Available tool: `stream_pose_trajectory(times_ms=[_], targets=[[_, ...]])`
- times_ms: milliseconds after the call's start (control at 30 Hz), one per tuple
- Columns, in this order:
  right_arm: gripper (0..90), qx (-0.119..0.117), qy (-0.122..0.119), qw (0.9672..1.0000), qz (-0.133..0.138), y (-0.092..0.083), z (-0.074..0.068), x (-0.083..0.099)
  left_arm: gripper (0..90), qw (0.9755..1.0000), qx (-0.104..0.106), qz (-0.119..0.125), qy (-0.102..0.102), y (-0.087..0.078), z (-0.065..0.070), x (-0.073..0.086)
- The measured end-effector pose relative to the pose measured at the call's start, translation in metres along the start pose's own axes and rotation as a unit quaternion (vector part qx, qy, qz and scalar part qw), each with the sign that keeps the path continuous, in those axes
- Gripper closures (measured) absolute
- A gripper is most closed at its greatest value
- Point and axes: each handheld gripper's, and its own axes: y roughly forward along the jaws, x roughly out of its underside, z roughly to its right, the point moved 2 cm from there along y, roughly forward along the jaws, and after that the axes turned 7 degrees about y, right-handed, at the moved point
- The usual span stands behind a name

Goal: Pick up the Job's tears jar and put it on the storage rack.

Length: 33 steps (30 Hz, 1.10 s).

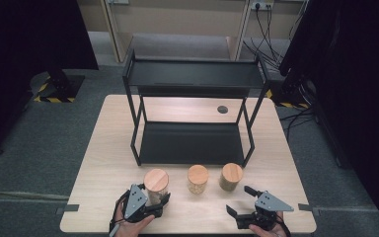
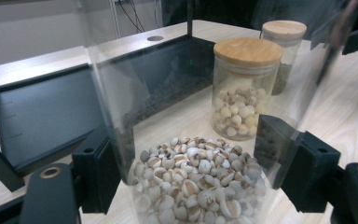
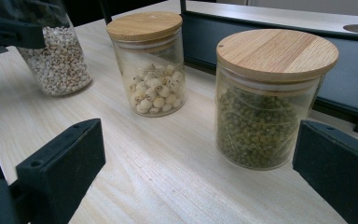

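near the bench's front edge, left of two other lidded jars, the left gripper clamps the jar of pale grains, best lifted straight and upright toward the black shelf rack, while the right gripper waits, jaws apart.

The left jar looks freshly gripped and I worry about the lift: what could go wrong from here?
1. The left gripper clamps the glass jar of pale grains low on its smooth wall; with the wooden lid high above, it may tip or slip when lifted.
2. The middle jar stands close by, so a sideways swing could knock it.
3. The black shelf frame is just behind; a rushed lift could clip its front edge.
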Motion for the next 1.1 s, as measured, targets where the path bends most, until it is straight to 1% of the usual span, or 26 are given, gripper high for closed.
stream_pose_trajectory(times_ms=[300,633,733,867,1100], targets=[[2.7,0.001,0.0,1.0,0.001,0.0,0.0,0.0,25.1,0.9999,-0.005,0.01,0.0,0.002,-0.007,-0.014],[2.8,0.0,0.0,1.0,0.002,-0.001,0.0,0.0,25.1,1.0,-0.005,0.005,-0.005,0.013,-0.015,-0.028],[2.8,0.0,0.0,1.0,0.002,-0.001,0.0,0.0,25.1,1.0,-0.005,0.004,-0.001,0.016,-0.017,-0.032],[2.8,0.0,0.0,1.0,0.002,-0.001,0.0,0.0,25.1,1.0,-0.006,0.004,-0.006,0.02,-0.021,-0.037],[2.8,-0.001,-0.001,1.0,0.001,-0.001,0.001,0.0,25.1,0.9999,-0.015,0.004,-0.008,0.027,-0.028,-0.046]])
